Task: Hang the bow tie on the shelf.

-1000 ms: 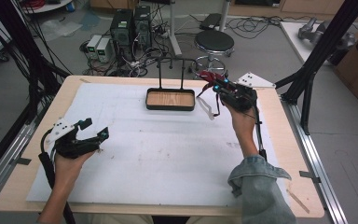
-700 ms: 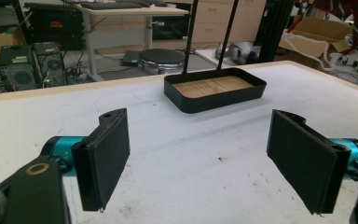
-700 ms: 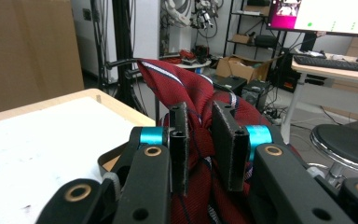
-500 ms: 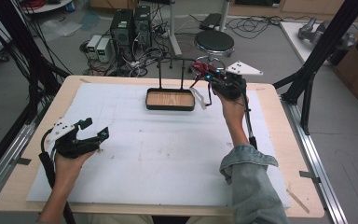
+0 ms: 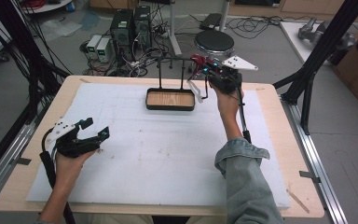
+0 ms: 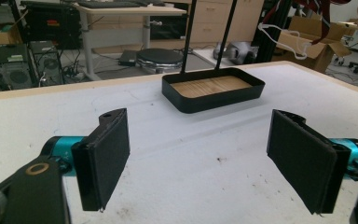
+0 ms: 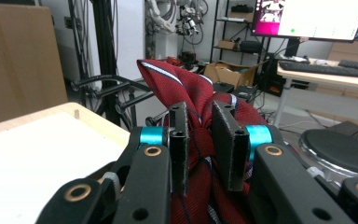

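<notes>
The right gripper [image 7: 200,149] has its two black jaws clenched on a red tie [image 7: 186,88] with thin pale stripes; in the right gripper view the bunched cloth fills the narrow gap between the pads and rises above them in a folded peak. In the high view this gripper [image 5: 204,71] is held up at the far edge of the table, just right of the rack, with the tie [image 5: 197,59] showing as a small red bundle at its tip and a white hanger [image 5: 196,89] dangling below it over the right end of the tray. The person's right hand [image 5: 226,95] grips the tool from behind, and a denim sleeve [image 5: 244,163] runs back to the near edge. The left gripper [image 6: 200,158] has its jaws released, the two black pads standing wide apart with nothing between them, pointing over the white mat toward the tray. In the high view it [image 5: 95,130] rests low at the near left of the table in the left hand [image 5: 70,161], well apart from the right one. The tray [image 5: 170,100] is a black oblong with a wooden floor, sitting at the far middle of the white mat [image 5: 154,154]; two thin black posts rise from its far side to form the rack [image 5: 173,63]. The mat covers most of the table [image 5: 279,116], whose pale wood rim shows around it. Beyond the far edge stand a black stool [image 5: 214,44] and computer towers [image 5: 130,25] on the floor.
</notes>
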### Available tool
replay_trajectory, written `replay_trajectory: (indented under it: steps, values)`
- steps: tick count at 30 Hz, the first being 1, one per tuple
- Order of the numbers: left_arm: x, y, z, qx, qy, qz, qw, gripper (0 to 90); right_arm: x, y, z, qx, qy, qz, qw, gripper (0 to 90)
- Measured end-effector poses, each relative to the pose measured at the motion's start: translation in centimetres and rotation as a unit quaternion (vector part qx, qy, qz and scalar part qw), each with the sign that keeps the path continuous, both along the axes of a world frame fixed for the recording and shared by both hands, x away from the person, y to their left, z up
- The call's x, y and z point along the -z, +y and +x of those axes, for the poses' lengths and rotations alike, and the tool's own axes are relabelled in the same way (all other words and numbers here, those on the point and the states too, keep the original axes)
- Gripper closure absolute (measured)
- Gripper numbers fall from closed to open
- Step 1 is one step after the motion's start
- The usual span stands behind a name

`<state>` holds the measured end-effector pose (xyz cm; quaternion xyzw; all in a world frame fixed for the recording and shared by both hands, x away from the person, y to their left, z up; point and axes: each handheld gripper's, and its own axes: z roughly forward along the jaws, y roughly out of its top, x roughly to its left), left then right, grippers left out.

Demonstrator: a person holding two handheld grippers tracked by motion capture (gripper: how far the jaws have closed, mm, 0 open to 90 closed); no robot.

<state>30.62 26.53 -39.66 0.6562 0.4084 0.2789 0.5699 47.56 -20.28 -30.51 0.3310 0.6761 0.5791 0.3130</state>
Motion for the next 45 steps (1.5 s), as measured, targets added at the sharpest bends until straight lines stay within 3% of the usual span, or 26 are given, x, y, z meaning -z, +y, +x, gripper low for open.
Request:
replay_trajectory:
  steps: [12,22,30,33,37,45]
  values:
    - [0.3,-0.2,0.2,0.003,0.006,0.001,1.0000,21.4,0.8,0.2,1.5,0.006,0.009,0.017,0.9998,76.7]
    - [0.4,-0.2,0.2,0.003,0.008,0.001,1.0000,21.4,0.5,1.4,2.6,0.018,0.004,0.007,0.9998,76.7]
    - [0.6,-0.1,0.1,0.002,0.009,0.003,1.0000,21.4,1.6,0.9,3.5,0.043,0.033,0.003,0.9985,76.6]
    - [0.6,-0.2,0.1,0.002,0.008,0.003,1.0000,21.4,2.1,0.6,3.9,0.056,0.048,-0.017,0.9971,76.5]
    - [0.6,-0.2,0.2,0.003,0.010,0.004,0.9999,21.4,2.8,0.6,4.3,0.056,0.073,-0.029,0.9954,76.2]
    - [0.6,-0.3,0.1,0.004,0.008,0.002,1.0000,21.4,3.8,1.5,4.6,0.048,0.090,-0.053,0.9934,75.2]
